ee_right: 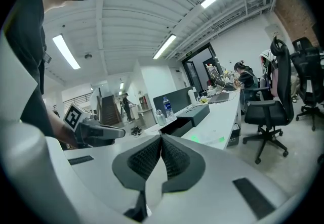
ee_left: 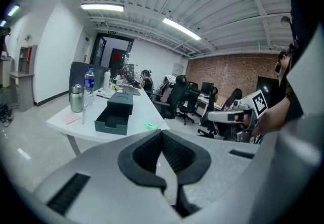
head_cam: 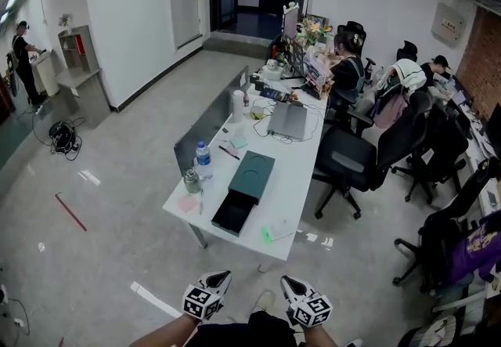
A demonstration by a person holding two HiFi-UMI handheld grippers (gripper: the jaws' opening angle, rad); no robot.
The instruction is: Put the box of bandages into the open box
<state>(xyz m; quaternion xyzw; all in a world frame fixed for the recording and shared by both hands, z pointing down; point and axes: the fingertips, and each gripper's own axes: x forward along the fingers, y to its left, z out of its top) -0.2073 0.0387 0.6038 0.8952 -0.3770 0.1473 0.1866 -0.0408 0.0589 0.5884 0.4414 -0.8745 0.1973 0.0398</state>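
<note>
A dark green open box (head_cam: 233, 212) lies near the front end of the long white table (head_cam: 293, 181), with its matching lid (head_cam: 252, 173) just behind it. A small green box (head_cam: 268, 234) rests at the table's front edge, to the right of the open box. Both grippers are held low, well short of the table: my left gripper (head_cam: 221, 278) and right gripper (head_cam: 288, 283) are each shut with nothing between the pads. The left gripper view shows its shut gripper (ee_left: 162, 134), the open box (ee_left: 112, 119) and the green box (ee_left: 150, 126). The right gripper view shows its shut gripper (ee_right: 161, 139) and the open box (ee_right: 177, 126).
A water bottle (head_cam: 203, 159), a steel flask (head_cam: 192, 180) and a pink note (head_cam: 187, 204) stand left of the open box. A laptop (head_cam: 290, 120) and clutter lie further back. Office chairs (head_cam: 352, 161) line the table's right side, with seated people beyond.
</note>
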